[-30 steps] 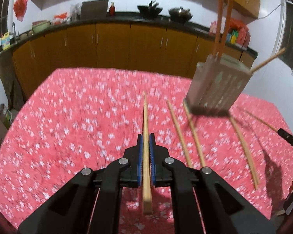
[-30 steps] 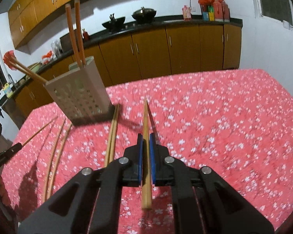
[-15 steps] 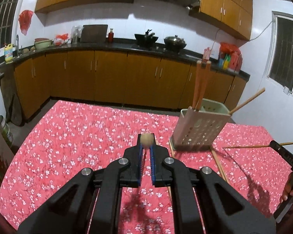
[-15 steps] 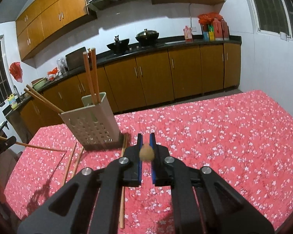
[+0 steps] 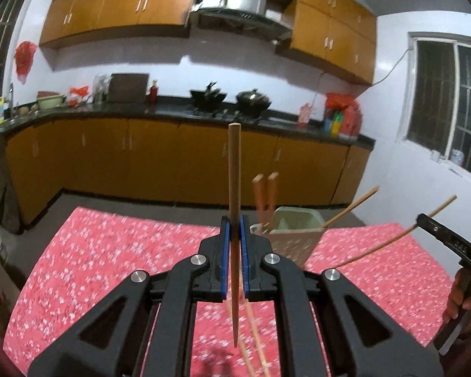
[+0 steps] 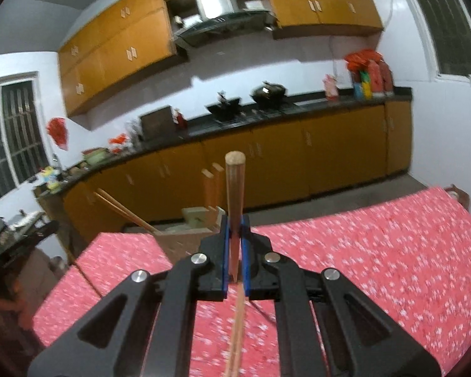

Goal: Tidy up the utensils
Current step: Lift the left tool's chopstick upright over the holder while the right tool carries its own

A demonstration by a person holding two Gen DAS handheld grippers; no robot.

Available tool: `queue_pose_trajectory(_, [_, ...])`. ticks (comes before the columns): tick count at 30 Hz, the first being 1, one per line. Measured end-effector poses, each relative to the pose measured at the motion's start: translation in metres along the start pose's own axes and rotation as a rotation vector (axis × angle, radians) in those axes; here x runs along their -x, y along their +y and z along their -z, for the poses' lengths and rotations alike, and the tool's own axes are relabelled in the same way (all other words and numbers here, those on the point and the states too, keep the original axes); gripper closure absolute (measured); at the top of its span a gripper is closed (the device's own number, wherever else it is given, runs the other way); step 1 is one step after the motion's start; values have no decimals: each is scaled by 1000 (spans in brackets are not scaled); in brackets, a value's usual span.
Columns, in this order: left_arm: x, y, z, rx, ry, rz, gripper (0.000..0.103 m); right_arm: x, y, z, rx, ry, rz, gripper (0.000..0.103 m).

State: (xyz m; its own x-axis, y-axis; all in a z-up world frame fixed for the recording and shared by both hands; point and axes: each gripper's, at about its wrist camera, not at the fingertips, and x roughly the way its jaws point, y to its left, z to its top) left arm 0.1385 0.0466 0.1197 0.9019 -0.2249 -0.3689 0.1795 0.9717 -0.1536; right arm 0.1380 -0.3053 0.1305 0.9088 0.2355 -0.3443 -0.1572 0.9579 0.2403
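Both chopsticks have swung from lying flat along the claws to standing nearly upright since 1 second ago. Under them I see the red floral worktop (image 5: pixel 116 251), then the perforated holder (image 5: pixel 293 235) just beyond my left claw (image 5: pixel 234 235), already carrying 4 sticks. Left claw clamps its chopstick (image 5: pixel 234 172) mid-shaft; right claw (image 6: pixel 234 235) clamps the other chopstick (image 6: pixel 234 188) lower down. I judge them light, stiff, smooth wood; a mid-shaft pinch resists pivoting.
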Motion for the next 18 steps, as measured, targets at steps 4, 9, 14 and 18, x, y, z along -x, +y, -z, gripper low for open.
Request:
queue_pose_trajectory(4, [3,-17,-17,-17,-61,24,96,4,18,-22,21,-59,-36,95])
queue_pose_trajectory(9, [-2,-36,-43,-9,-168,26,96,-5,36,-46,48,-107,-33,95])
queue_pose_trajectory(14, [-14,-49,-70,25,-273,15,96,-34,48,-55,87,-49,-7,95])
queue_pose_trajectory(18, [-33,-53,-78,41,-323,-11,96,-62,43,-55,73,10,-1,95])
